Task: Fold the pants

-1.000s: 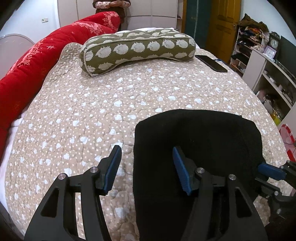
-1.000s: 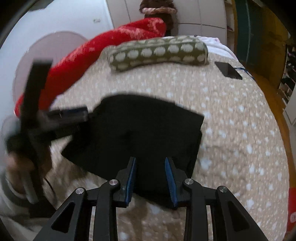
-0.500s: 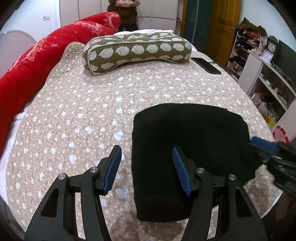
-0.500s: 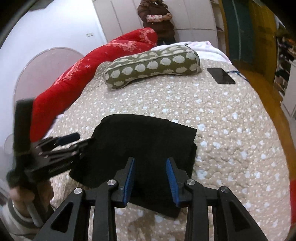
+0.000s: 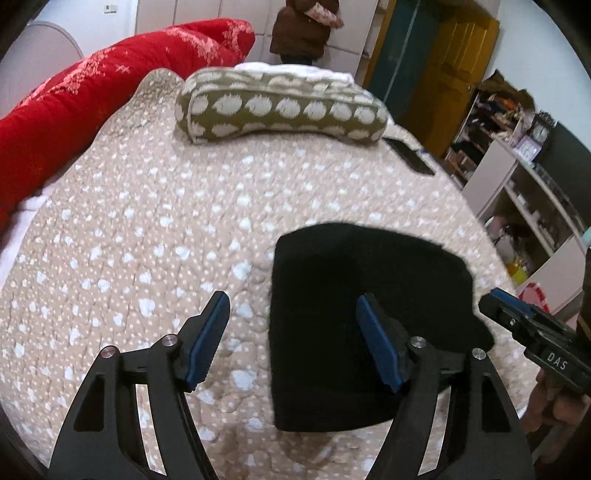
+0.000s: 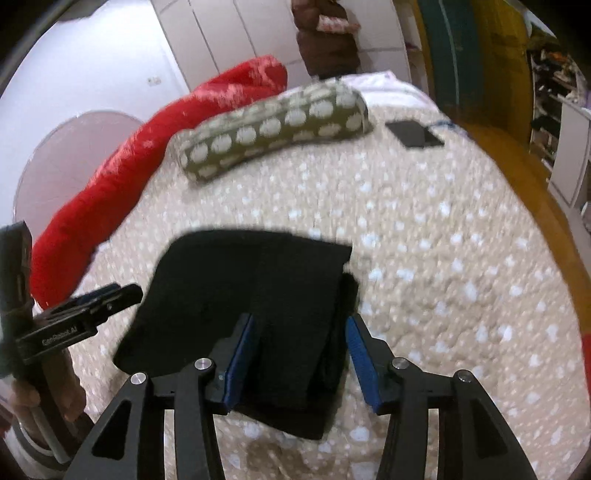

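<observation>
The black pants [image 5: 362, 295] lie folded into a compact rectangle on the beige spotted quilt [image 5: 147, 221]; they also show in the right wrist view [image 6: 251, 280]. My left gripper [image 5: 291, 332] is open and empty, raised above the left edge of the pants. My right gripper [image 6: 299, 354] is open and empty above the near right end of the pants. The right gripper's tip shows at the right edge of the left wrist view [image 5: 517, 314]. The left gripper shows at the left of the right wrist view [image 6: 92, 306].
A green spotted bolster pillow [image 5: 280, 110] lies at the head of the bed. A red blanket [image 5: 74, 107] runs along the left side. A black phone [image 5: 410, 157] lies near the right edge. White shelves [image 5: 524, 206] stand to the right. A person [image 5: 303, 33] stands behind the bed.
Both grippers have pulled back and up from the pants. The right gripper's jaws have spread wider. The pants stay folded on the quilt.
</observation>
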Available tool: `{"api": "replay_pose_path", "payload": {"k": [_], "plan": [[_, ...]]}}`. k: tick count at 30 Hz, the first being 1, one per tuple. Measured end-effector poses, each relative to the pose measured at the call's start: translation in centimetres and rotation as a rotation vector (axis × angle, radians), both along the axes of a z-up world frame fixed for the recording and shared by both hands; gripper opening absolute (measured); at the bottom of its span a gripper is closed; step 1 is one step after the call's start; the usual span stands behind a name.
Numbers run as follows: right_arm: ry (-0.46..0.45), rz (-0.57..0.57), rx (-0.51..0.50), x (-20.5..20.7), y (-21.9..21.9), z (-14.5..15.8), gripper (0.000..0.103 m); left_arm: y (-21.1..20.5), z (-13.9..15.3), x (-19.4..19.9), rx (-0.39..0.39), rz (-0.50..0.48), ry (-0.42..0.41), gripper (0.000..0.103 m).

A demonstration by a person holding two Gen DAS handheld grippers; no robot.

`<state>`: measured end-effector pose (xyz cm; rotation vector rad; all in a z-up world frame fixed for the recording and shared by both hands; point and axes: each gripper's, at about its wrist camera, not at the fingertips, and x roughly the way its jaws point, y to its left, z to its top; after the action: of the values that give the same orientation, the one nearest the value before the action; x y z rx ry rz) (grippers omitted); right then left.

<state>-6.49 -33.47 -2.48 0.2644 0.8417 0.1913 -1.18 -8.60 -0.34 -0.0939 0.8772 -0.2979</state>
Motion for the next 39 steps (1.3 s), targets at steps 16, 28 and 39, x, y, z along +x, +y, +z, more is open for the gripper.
{"api": "replay_pose_path", "payload": {"k": [16,28,39], "plan": [[0.019,0.096,-0.096,-0.2,2.8,-1.6,0.049,-2.6,-2.5,0.0,0.021,-0.093,0.068,0.083],[-0.006,0.02,0.009,0.2,1.3,0.0,0.052,-1.9,-0.7,-0.1,0.012,-0.086,0.032,0.083],[0.003,-0.026,0.025,0.5,0.0,-0.6,0.064,0.4,-1.1,1.3,0.143,0.043,0.005,0.083]]}}
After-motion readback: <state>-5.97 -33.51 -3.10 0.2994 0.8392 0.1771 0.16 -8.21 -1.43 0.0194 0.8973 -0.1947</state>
